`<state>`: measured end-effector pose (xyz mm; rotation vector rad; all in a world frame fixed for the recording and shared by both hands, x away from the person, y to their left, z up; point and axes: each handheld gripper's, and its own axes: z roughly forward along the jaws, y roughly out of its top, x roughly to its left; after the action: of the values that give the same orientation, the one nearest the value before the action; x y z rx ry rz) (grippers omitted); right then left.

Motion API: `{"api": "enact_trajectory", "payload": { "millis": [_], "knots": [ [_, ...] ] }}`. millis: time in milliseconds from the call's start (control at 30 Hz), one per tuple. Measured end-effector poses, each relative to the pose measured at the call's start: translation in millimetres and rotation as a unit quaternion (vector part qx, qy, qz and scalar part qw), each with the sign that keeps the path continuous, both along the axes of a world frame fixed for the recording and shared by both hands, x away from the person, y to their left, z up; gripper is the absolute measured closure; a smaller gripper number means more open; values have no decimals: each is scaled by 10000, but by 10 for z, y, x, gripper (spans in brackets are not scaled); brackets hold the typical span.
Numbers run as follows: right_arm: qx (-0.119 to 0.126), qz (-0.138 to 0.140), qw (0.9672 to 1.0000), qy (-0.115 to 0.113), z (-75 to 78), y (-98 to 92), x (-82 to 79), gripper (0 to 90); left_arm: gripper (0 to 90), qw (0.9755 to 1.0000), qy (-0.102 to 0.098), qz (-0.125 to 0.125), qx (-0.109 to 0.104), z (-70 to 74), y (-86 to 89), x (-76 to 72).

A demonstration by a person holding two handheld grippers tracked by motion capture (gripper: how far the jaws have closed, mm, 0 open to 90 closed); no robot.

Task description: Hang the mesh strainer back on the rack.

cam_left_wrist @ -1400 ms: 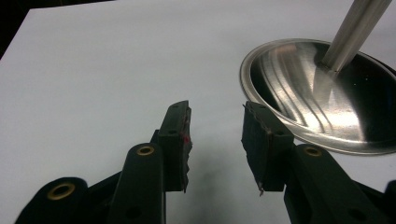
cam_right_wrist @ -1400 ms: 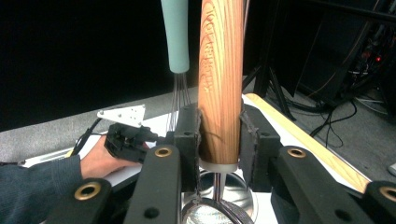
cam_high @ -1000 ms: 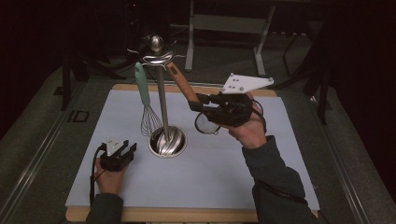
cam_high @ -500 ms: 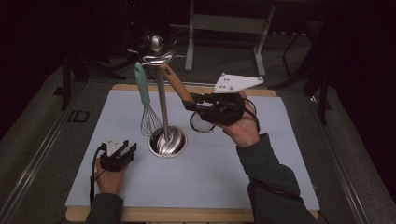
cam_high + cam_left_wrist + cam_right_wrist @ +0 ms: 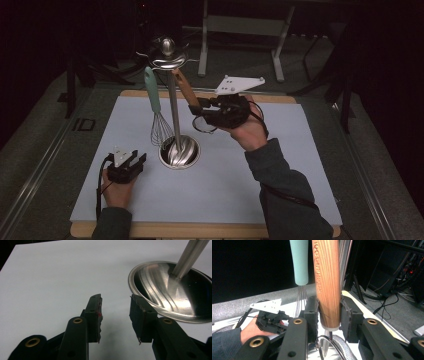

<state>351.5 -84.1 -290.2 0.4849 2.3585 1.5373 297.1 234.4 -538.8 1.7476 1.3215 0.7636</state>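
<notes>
Since a second ago, the right gripper [image 5: 201, 111] has carried its wooden-handled utensil [image 5: 327, 285] leftward, jaws pinching the handle, its top now near the rack's steel crown [image 5: 168, 59] beside the teal-handled whisk [image 5: 156, 112]. Left gripper [image 5: 115, 315] rests on the white mat [image 5: 250, 195], jaws spread, empty, just beside the stand's shiny base [image 5: 180, 292].

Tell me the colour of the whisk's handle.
The whisk's handle is pale mint green; it shows best in the right gripper view.
</notes>
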Motion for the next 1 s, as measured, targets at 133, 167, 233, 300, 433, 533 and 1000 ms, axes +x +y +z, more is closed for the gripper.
{"api": "enact_trajectory", "payload": {
  "millis": [133,167,233,300,433,533,1000],
  "knots": [
    [-55,-39,10000,48,-15,44,34,675,617,10000,0,-3,-2,0,1,0],
    [-55,-39,10000,48,-15,44,34,675,617,10000,0,-3,-2,0,1,0],
    [-94,-56,9999,40,-22,55,38,651,617,10000,1,-5,7,0,0,0],
    [-126,-42,9999,53,-24,62,37,634,617,10000,0,-4,9,0,-1,0],
    [-178,-27,9998,4,-28,75,36,628,617,10000,3,-8,16,0,0,0],
    [-214,-10,9998,-9,-30,71,24,625,617,10000,5,-10,13,0,-1,0],
    [-515,-34,9987,-34,-106,29,27,582,616,10000,9,-7,12,1,1,0]
  ]
}}
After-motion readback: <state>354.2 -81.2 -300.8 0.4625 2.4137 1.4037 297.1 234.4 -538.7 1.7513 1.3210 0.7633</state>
